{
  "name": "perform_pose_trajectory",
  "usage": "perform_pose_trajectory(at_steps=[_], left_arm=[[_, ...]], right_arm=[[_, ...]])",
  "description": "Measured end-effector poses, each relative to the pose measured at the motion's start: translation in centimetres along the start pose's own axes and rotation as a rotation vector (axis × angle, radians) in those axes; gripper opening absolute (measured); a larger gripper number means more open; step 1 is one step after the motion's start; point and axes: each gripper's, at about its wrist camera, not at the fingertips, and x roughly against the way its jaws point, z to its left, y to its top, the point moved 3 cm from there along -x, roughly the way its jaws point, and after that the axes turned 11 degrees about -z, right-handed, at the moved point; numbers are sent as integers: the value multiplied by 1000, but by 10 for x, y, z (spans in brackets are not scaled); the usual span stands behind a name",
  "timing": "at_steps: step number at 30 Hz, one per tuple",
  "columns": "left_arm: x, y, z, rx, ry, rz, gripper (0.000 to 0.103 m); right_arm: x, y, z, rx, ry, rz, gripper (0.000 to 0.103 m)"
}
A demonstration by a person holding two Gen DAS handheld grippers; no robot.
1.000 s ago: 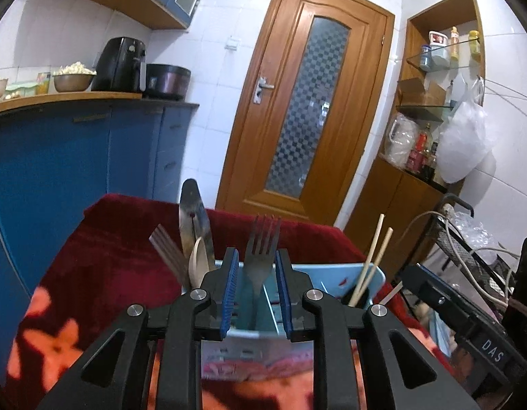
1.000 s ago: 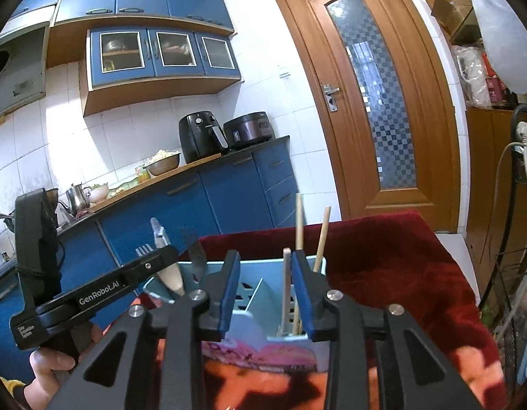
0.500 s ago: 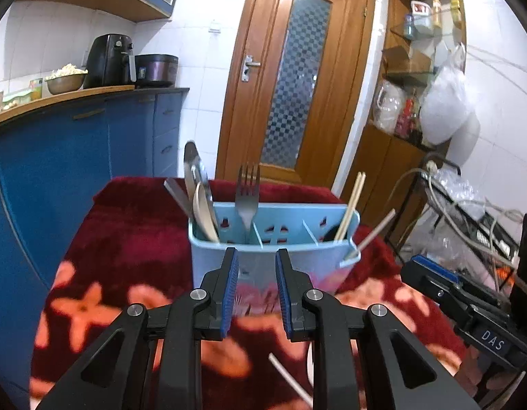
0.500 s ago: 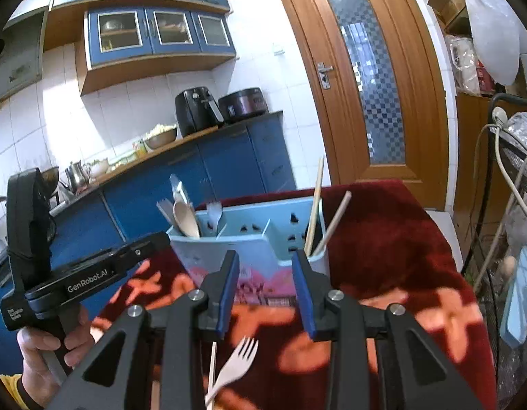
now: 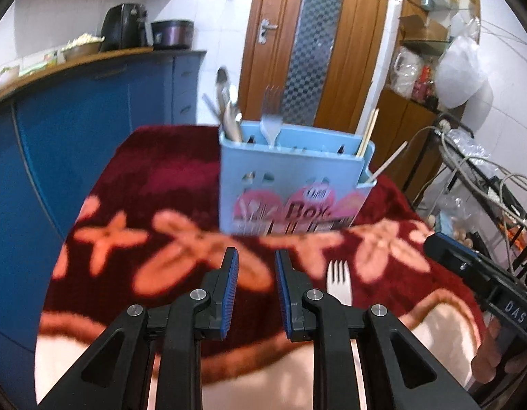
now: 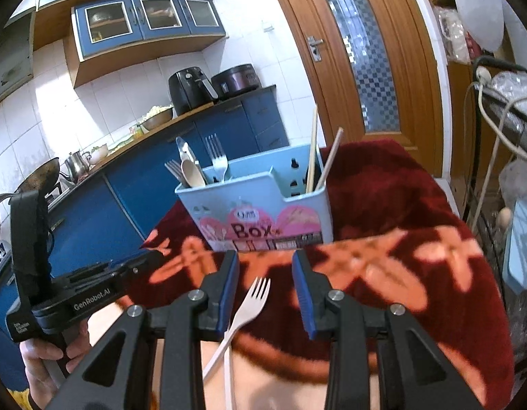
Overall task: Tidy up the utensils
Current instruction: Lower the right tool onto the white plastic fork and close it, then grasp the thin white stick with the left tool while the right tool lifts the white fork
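1. Right gripper (image 6: 265,276), jaws parted and empty, has backed away from the blue utensil box (image 6: 260,208); left gripper (image 5: 253,273) likewise.
2. White plastic fork (image 6: 250,304) lies on the bench between the right jaws: judged next pickup.

left gripper (image 5: 254,263) pointing toward 12 o'clock, jaws parted and empty, right gripper (image 6: 265,265) likewise parted and empty, bare hand (image 6: 50,358) at 8 o'clock gripping the left handle

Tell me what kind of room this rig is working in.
Most likely a home kitchen. A blue-fronted counter carries an air fryer and a cooker pot, with a wok and kettle further along, and a utensil box stands on a red blanket.
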Motion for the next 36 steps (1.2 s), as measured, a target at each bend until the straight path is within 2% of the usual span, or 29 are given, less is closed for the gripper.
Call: perform_pose_trajectory(at_steps=[7, 13, 20, 28, 30, 36], left_arm=[[4, -18, 19, 25, 36, 44, 22], [8, -24, 34, 38, 69, 48, 22], [11, -30, 47, 72, 74, 58, 22], [10, -35, 56, 102, 65, 63, 22], [10, -36, 57, 106, 62, 65, 22], [9, -38, 57, 112, 54, 68, 22]], right_arm=[[-6, -18, -1, -44, -3, 73, 36], [-21, -40, 2, -107, 16, 185, 36], [-34, -57, 6, -208, 57, 290, 36], [-49, -65, 12, -213, 15, 338, 35], [-52, -65, 14, -210, 9, 343, 34], [-63, -67, 12, -230, -1, 356, 17]])
